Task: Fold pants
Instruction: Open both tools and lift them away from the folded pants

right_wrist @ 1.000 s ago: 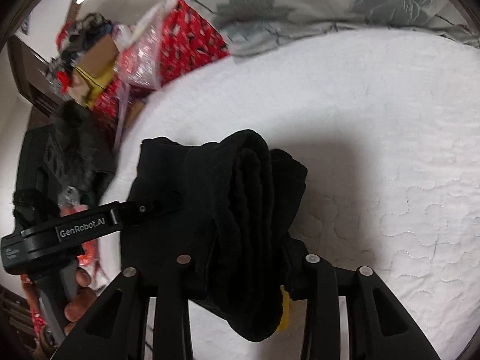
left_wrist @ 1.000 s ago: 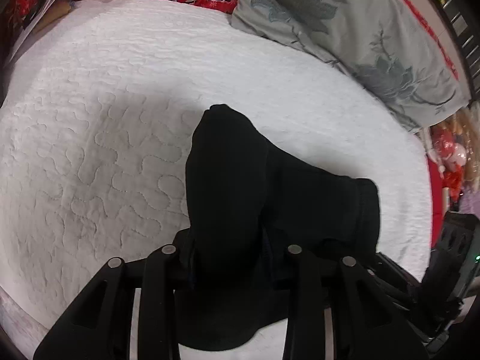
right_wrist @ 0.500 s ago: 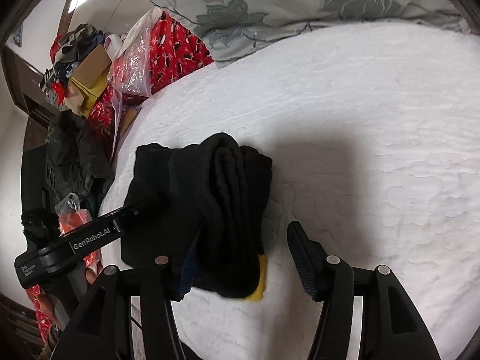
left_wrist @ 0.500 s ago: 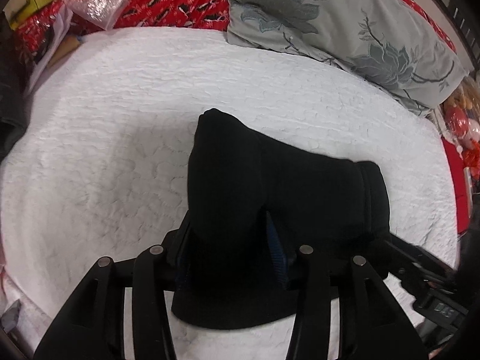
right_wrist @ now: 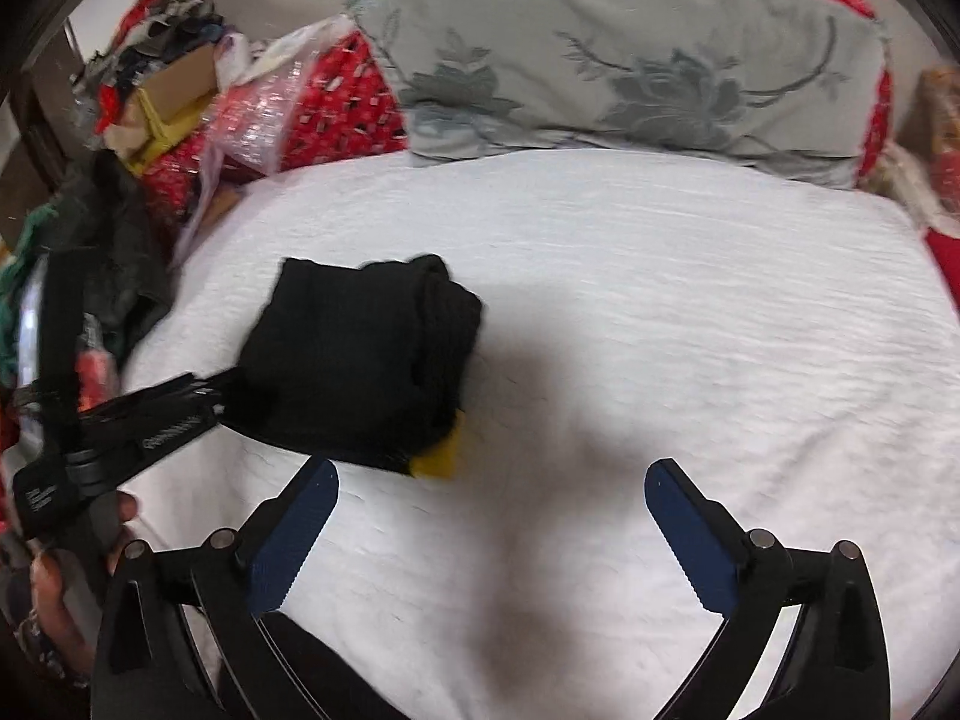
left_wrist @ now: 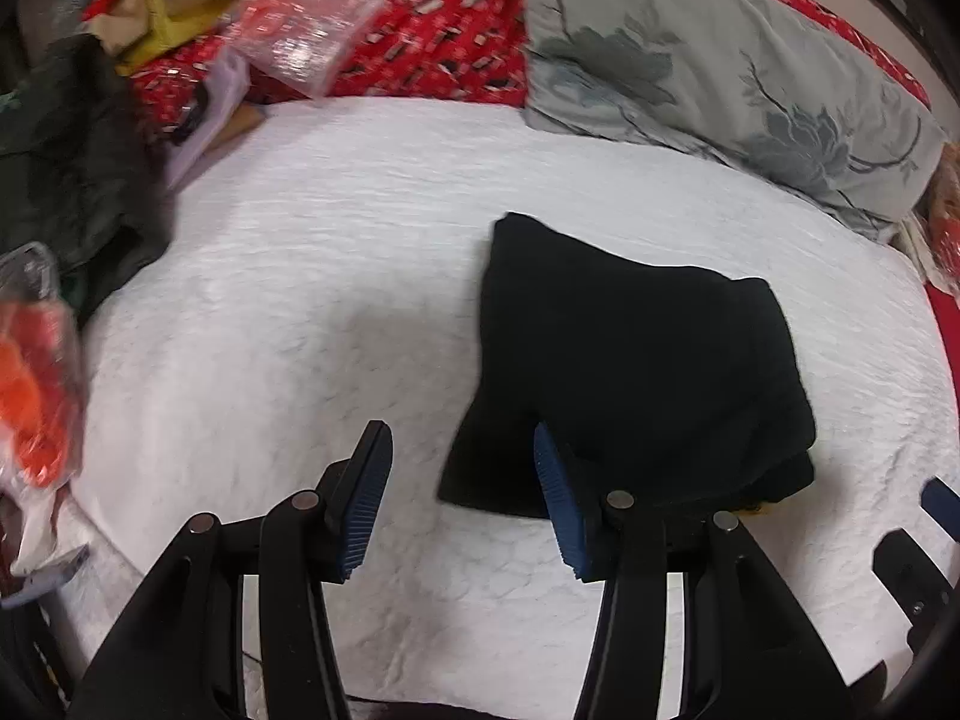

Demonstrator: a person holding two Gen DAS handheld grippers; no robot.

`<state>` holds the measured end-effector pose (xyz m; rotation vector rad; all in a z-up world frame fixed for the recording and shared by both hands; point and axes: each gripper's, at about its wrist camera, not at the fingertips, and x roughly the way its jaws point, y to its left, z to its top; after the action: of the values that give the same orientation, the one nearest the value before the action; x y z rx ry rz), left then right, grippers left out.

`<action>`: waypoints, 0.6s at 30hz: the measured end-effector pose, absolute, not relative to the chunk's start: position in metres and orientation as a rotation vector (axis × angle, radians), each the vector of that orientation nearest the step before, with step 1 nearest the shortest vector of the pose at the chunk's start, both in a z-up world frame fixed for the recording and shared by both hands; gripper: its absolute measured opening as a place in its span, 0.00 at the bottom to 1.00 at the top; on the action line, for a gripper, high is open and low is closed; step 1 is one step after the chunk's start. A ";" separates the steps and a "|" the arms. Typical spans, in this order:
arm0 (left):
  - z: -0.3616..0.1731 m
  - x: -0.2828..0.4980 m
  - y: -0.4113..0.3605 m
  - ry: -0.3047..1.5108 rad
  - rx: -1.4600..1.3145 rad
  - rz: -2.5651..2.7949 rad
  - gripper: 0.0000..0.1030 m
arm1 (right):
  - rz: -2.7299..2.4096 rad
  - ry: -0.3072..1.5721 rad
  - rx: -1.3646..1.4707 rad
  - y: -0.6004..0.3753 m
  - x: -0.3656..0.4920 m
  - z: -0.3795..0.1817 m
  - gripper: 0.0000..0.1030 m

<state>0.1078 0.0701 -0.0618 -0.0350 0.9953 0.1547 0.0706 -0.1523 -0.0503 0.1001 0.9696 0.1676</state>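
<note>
The black pants [left_wrist: 642,360] lie folded into a thick bundle on the white quilted bedspread [left_wrist: 288,312]. My left gripper [left_wrist: 461,501] hovers open just off the bundle's near left corner; its blue pads do not press on the cloth. In the right wrist view the pants [right_wrist: 360,354] sit left of centre, with a yellow tag [right_wrist: 438,459] peeking out at the near edge. My right gripper [right_wrist: 495,531] is back from the bundle, its jaws opening wide with only bare bedspread between them. A hand [right_wrist: 54,600] holds the left gripper's handle.
A grey floral pillow [right_wrist: 630,72] lies along the far edge of the bed. Red patterned bedding [left_wrist: 432,30], plastic bags, a cardboard box [right_wrist: 174,90] and dark clothes [left_wrist: 66,180] pile up at the left. An orange bag [left_wrist: 36,396] sits at the near left edge.
Both grippers were shut on the folded pants; they have let go and drawn back and up. The pants now rest on the bed. The right jaws spread much wider.
</note>
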 end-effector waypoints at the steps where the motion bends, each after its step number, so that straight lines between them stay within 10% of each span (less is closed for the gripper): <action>1: -0.062 0.101 0.072 0.977 -0.042 0.172 0.46 | 0.167 0.966 0.095 -0.152 0.067 -0.051 1.00; 18: -0.060 0.060 0.060 1.011 -0.064 0.189 0.46 | 0.082 0.816 -0.040 -0.139 0.013 -0.023 1.00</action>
<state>0.0595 0.0599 -0.0604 -0.0639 1.0106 0.1890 0.0133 -0.1387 -0.0232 -0.0400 0.8160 0.0818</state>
